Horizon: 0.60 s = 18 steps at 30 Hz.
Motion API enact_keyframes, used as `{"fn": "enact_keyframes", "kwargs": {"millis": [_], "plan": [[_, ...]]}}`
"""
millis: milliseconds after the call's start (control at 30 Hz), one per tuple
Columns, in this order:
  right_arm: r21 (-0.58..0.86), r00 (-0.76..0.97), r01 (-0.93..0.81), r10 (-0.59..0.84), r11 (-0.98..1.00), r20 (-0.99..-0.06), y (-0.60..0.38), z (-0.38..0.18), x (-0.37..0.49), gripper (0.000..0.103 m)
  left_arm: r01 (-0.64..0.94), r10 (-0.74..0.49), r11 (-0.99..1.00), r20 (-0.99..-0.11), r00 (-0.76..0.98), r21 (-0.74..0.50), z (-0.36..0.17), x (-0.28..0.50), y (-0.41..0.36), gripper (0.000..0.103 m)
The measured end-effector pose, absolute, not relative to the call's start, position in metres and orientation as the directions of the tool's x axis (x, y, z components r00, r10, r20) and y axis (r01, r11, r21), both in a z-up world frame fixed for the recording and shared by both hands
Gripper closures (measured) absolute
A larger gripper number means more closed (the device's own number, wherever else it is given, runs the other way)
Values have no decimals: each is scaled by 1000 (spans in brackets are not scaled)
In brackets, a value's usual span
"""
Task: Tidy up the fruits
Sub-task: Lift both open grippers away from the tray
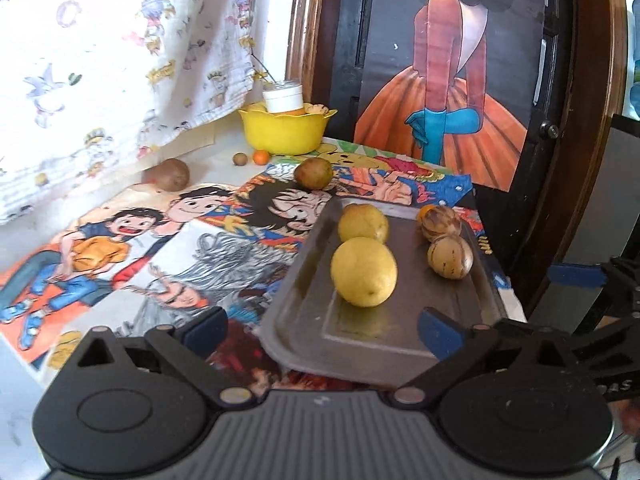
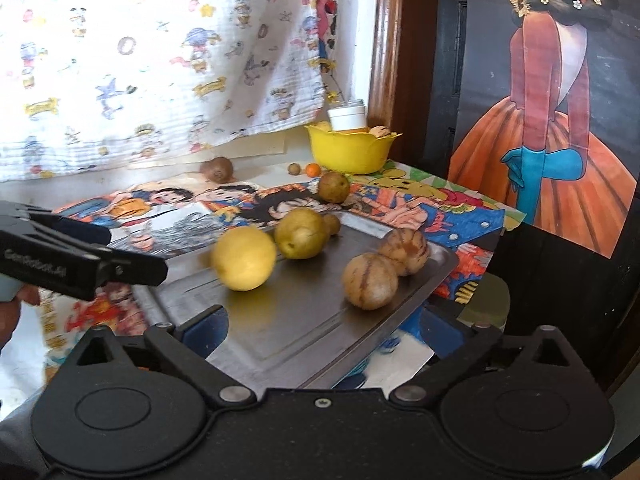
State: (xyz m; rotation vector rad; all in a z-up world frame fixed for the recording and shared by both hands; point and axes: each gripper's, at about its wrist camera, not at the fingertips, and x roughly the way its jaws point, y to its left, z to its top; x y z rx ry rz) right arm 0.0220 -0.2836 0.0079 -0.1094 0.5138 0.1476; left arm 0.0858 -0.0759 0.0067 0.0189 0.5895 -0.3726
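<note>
- Cartoon-print paper covers the table (image 1: 120, 248); printed cloth (image 1: 100, 60) hangs at the back, dress poster (image 1: 452, 92) on the right.
- Metal tray (image 1: 304, 320) sits near the table's front right corner, holding two yellow lemons (image 1: 363, 271) and two tan striped fruits (image 1: 450, 256); a small orange one (image 1: 425, 212) shows partly behind them at the tray's far edge.
- Off the tray: brown fruit (image 1: 314, 173) just past its far edge, darker brown fruit (image 1: 173, 175) by the cloth, two tiny fruits (image 1: 262, 156) in front of the yellow bowl (image 1: 285, 132) at the table's back edge. Bowl holds a white-lidded jar (image 1: 283, 98) and more fruit.
- Left hand-held gripper (image 1: 320, 332) spread wide, nothing between its fingers, over the tray's near edge.
- Right hand-held gripper (image 2: 320, 328) also spread and empty, over the tray's near corner.
- Handling, judged: lemons look firm and fairly heavy, smooth and round, likely to roll on the slick metal; grasp across the widest middle. Near lemon is blurred in the right view, possibly rolling.
- Striped fruits look thinner-skinned, so squeeze gently. Tiny ones need a centred pinch.
</note>
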Motion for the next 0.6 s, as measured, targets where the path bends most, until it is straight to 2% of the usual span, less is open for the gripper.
{"fn": "enact_keyframes", "kwargs": {"millis": [133,400,600], "plan": [[-72,848,-196,133,978,-513,-271,14,6,1,339,-318,939,-541,779,-63,10,74,-62,0],[32,797,-237,213,971,-566,-259,18,-4,1,322,-281,946,-552,785,-24,14,59,-35,0],[59,772,-277,259,959,-581,-242,25,-2,1,303,-249,953,-567,785,1,15,56,-18,0]]}}
